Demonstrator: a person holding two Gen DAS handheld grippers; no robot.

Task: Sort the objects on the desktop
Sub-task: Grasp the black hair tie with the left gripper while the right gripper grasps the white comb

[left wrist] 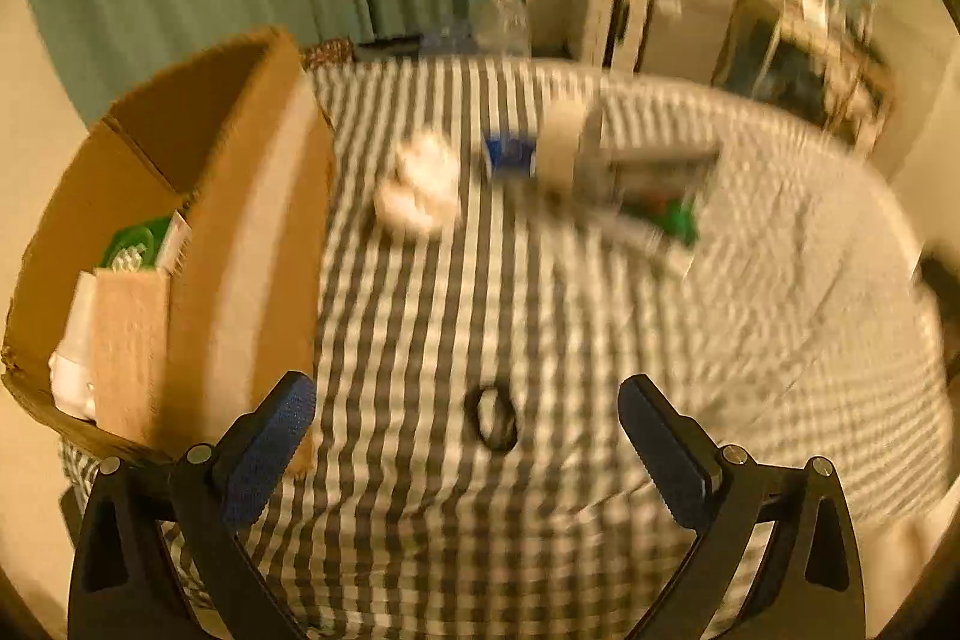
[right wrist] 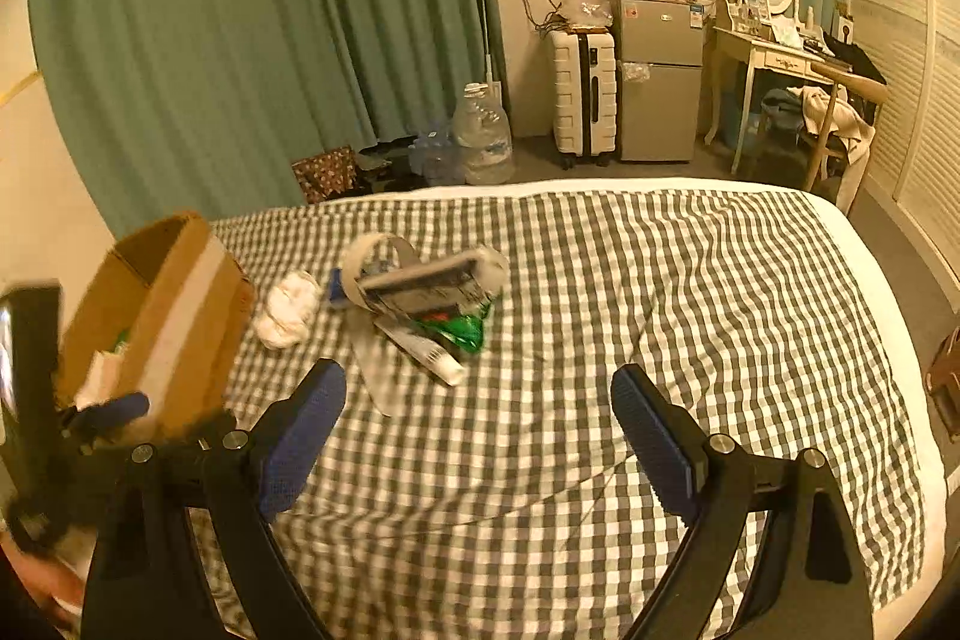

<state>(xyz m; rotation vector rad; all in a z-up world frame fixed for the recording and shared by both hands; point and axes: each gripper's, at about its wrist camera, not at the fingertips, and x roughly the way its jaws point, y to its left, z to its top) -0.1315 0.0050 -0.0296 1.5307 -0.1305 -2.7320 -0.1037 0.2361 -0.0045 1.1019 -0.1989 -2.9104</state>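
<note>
An open cardboard box (left wrist: 198, 232) stands at the left on the checked bedspread and holds a green item (left wrist: 135, 241) and white things; it also shows in the right wrist view (right wrist: 174, 316). A pile lies beyond: a white crumpled wad (left wrist: 420, 187) (right wrist: 288, 307), a blue item (left wrist: 510, 154), a tape roll (right wrist: 372, 256), a green packet (right wrist: 462, 331) and a tube (right wrist: 429, 358). A small dark ring (left wrist: 493, 418) lies just ahead of my left gripper (left wrist: 468, 430), which is open and empty. My right gripper (right wrist: 480, 412) is open and empty above the bedspread. The left view is blurred.
The bed (right wrist: 690, 310) fills both views, its white edge at the right. Beyond it stand green curtains (right wrist: 240, 28), water bottles (right wrist: 480, 136), a white suitcase (right wrist: 585, 91), a small fridge (right wrist: 660, 79), a dressing table (right wrist: 774, 52) and a chair.
</note>
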